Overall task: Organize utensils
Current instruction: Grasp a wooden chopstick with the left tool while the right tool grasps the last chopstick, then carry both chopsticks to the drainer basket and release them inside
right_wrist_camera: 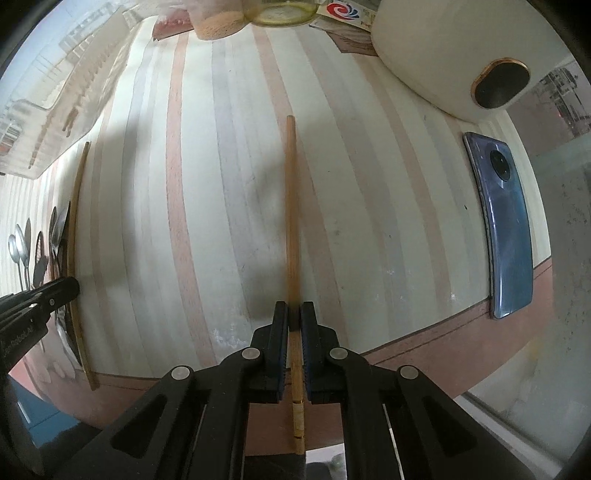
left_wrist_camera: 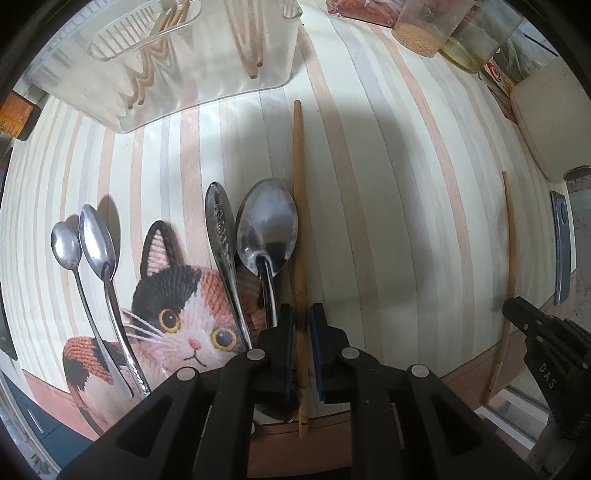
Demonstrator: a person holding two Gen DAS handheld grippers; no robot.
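A: Starting at the left, what lies on the surface (left_wrist_camera: pixel 369 184)?

B: Spoons (left_wrist_camera: pixel 94 251) on the striped mat, over its printed cat (left_wrist_camera: pixel 177 306). Behind them stands the clear holder (left_wrist_camera: pixel 166 74), some wooden sticks already upright in it.

A: And the left claw (left_wrist_camera: pixel 303 325)?

B: It points down, clenched on a chopstick (left_wrist_camera: pixel 298 206) low on its thick end. That stick lies flat, just beside the big spoon (left_wrist_camera: pixel 266 229).

A: How would you do this step well?

B: I judge both sticks are being picked up for the holder. The grip sits far from the middle, so the long end may droop; lift slowly, straight up, clear of the spoon bowl, then tip it upright over a compartment.

A: Further right?

B: The right claw (right_wrist_camera: pixel 294 325) is likewise clenched on the second chopstick (right_wrist_camera: pixel 291 206), which lies along the stripes, well apart from the first. Same care applies, and keep the two claws from crossing.

A: Any writing?

B: "DAS" on the right claw's side as the left camera sees it. The left claw bears pale lettering too small to read surely. Beyond the blue phone (right_wrist_camera: pixel 506 232), a red swirl logo (right_wrist_camera: pixel 341 10) on a packet; its text is unreadable.
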